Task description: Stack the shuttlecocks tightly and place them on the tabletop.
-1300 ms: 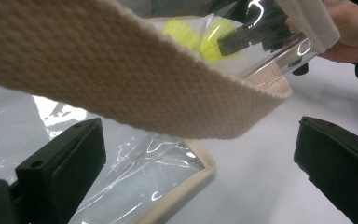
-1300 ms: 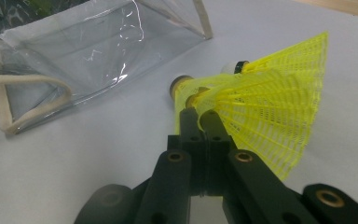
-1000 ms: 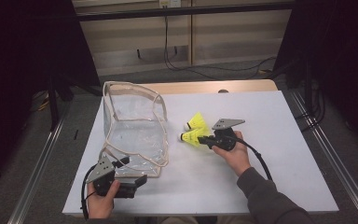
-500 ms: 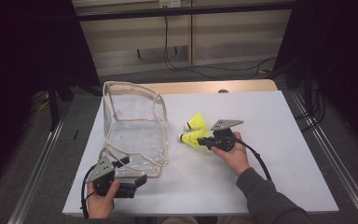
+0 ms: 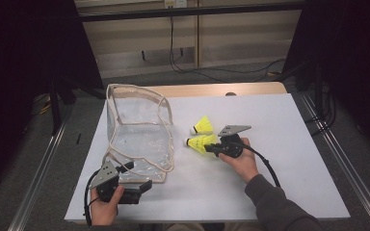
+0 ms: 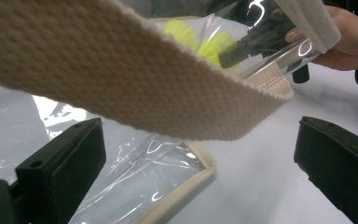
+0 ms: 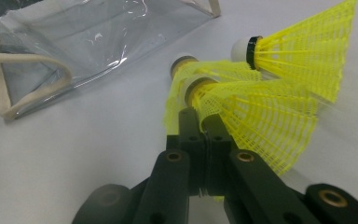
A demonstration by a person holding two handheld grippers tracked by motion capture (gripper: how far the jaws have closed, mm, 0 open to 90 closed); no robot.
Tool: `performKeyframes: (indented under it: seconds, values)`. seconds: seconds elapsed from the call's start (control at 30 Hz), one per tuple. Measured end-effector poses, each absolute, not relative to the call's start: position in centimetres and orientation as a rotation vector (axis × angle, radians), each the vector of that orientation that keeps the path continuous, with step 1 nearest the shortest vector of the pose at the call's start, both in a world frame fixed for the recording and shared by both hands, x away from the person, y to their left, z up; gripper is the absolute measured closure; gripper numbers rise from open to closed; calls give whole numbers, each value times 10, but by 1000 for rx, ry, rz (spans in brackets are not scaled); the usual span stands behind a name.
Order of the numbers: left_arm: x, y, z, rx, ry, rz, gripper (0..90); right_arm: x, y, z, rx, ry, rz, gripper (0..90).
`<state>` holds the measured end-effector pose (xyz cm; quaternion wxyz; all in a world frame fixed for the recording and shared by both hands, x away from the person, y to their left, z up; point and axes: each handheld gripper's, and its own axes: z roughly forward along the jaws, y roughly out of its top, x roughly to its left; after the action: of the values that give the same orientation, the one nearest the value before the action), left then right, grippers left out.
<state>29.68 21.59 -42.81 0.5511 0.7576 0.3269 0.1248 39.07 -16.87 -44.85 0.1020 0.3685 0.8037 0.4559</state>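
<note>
My right gripper (image 5: pixel 208 148) (image 7: pixel 201 120) is shut on the mesh skirt of a yellow shuttlecock (image 5: pixel 200 143) (image 7: pixel 256 126) lying on the white table. A second shuttlecock (image 7: pixel 182 70) presses against the held one. A third (image 5: pixel 203 125) (image 7: pixel 307 51) lies just beyond. The clear plastic bag (image 5: pixel 137 132) (image 7: pixel 88 42) with cream trim stands to their left. My left gripper (image 5: pixel 137 177) (image 6: pixel 200 163) is open at the bag's near corner, low over the table. A cream strap (image 6: pixel 121 79) crosses in front of its jaws without touching them.
The white tabletop (image 5: pixel 279 139) stretches to the right and front. A wooden edge (image 5: pixel 221 90) runs along its back. Metal rails (image 5: pixel 337 159) flank both sides, and cables lie on the floor behind.
</note>
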Motion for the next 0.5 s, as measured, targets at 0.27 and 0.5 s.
performKeyframes:
  seconds: [0.27,0.5]
  values:
    - [297,216,-428,1794,773,297,19,388,-172,-449,1095,2384,1320,876]
    - [297,216,-428,1792,771,299,19,386,-173,-450,1098,2396,1294,834]
